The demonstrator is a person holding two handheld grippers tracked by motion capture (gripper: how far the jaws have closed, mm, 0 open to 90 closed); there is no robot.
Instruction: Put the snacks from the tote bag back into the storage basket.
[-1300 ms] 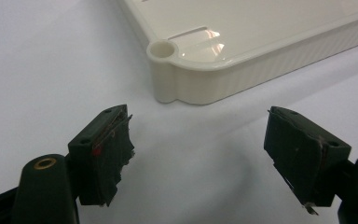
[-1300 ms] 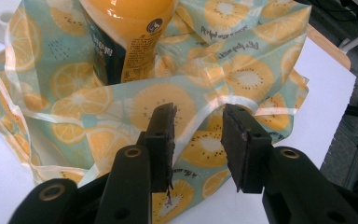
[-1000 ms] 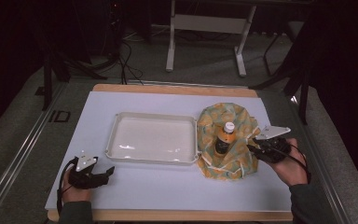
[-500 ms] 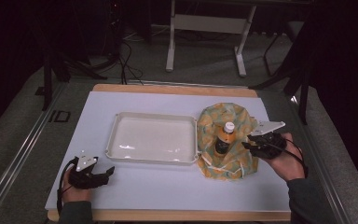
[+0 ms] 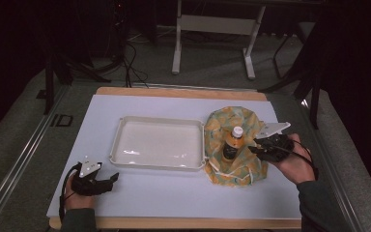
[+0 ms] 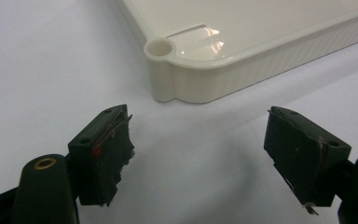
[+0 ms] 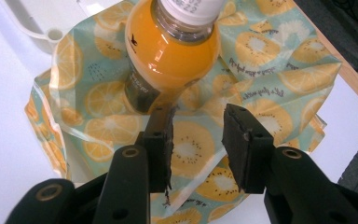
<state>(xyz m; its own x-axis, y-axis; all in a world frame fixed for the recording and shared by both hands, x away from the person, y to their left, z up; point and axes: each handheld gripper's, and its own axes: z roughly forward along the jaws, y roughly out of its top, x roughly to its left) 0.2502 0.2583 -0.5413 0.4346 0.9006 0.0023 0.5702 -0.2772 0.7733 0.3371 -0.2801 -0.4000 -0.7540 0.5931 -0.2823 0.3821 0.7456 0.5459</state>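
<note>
Bottle [image 7: 168, 60] of orange drink, upright on the patterned cloth, white cap printed with digits that read as "22"; dark label band with small print too fine to read.

Table [image 5: 174, 193]: white top, wood edge.

Tray [image 5: 157, 144]: cream plastic, rectangular, at table centre; ribbed wall and a round corner socket show in the left gripper view.

Cloth [image 5: 241, 169]: teal with orange and kiwi slices, cursive lettering not legible; lies at 3 o'clock of the tray, touching its right edge.

Right gripper [image 7: 198, 140]: at 3 o'clock of the bottle in the high view, over the cloth; jaws partly spread, nothing between them, tips just beside the bottle's base, apart from it.

Left gripper [image 6: 198, 158]: at 7 o'clock of the tray, near its corner; jaws spread wide, empty, above bare table.
</note>
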